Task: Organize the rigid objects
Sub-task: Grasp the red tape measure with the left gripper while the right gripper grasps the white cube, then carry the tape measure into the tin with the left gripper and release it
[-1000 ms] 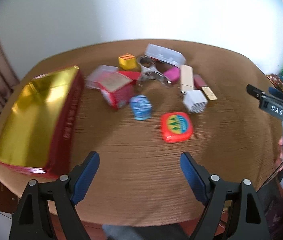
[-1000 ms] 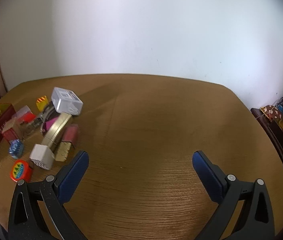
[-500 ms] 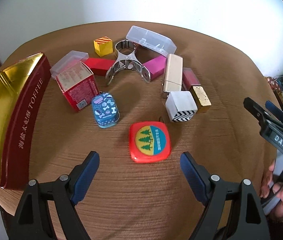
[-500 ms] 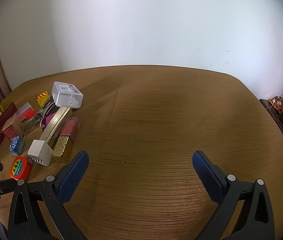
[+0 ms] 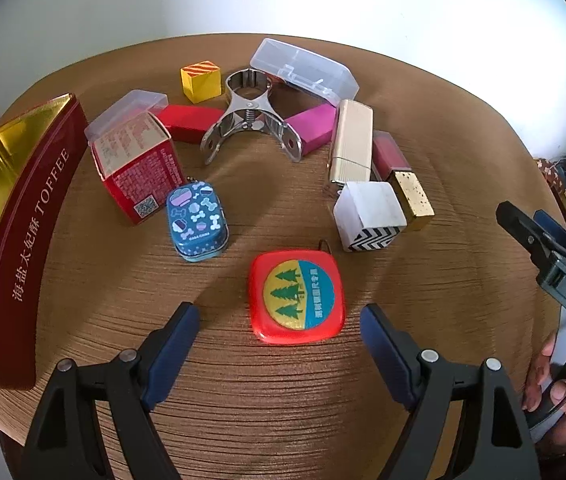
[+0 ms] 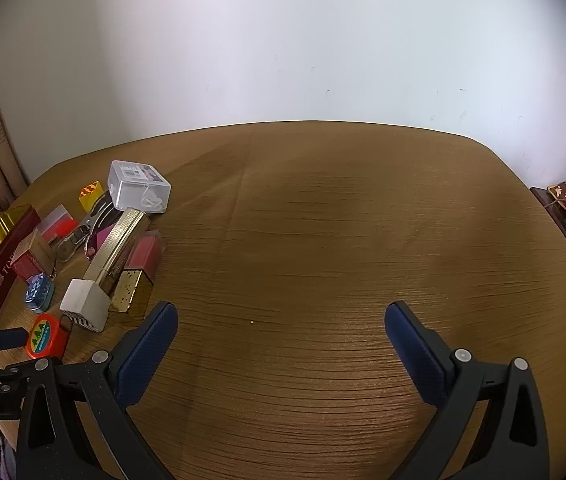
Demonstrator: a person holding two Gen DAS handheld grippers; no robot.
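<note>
While its jaws have just been narrowing with nothing pinched, the left gripper (image 5: 279, 326) stands spread around the flat red rounded-square plastic tape measure (image 5: 296, 297), whose round yellow-and-blue label shows green trees, lying on the brown wooden table (image 5: 243, 392). Apart over bare tabletop, the right gripper (image 6: 281, 326) is spread wide.

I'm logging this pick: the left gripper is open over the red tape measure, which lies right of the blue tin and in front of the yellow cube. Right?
Nearly. In the left wrist view the block just behind the red tape measure is the white cube; the yellow cube sits far back. The left gripper is open, the blue tin to the left.
</note>
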